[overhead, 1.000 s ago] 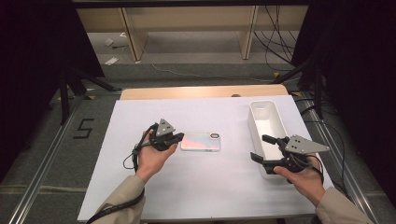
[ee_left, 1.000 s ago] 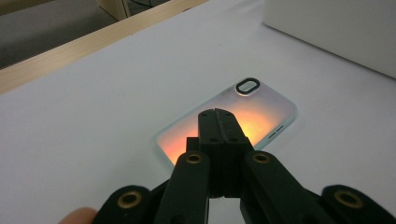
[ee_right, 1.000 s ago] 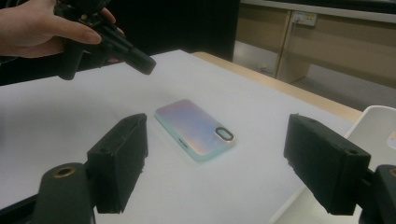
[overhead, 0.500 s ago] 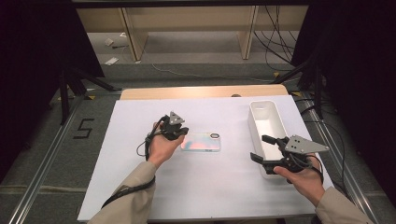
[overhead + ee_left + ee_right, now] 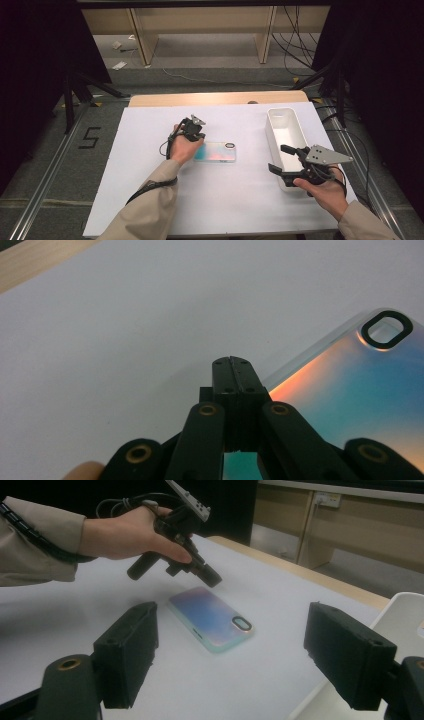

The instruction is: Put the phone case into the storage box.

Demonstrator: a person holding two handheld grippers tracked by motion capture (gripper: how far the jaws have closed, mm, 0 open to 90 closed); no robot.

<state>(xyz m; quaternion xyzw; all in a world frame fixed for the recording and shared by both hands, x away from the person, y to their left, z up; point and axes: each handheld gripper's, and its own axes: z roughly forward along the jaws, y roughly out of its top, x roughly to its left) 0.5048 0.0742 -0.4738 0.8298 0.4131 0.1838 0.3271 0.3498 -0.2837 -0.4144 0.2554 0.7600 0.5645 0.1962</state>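
Observation:
A phone with an iridescent pink-blue back lies flat on the white table top, its camera ring to the right. My left gripper tilts down over the phone's left end, jaws shut and empty. In the left gripper view the shut jaws' tip sits at the phone's long edge. The right gripper view shows that tip just above the phone. My right gripper is held open and empty at the near right, and its wide-set jaws face the phone.
A white oblong bin stands lengthwise at the right, just beyond the right gripper; its rim appears in the right gripper view. A wooden strip runs along the table's far edge. Floor, cables and shelving lie beyond.
The left hand has moved right and away from me, and tipped its shut gripper down over the phone's left end. The right hand and gripper have stayed still.

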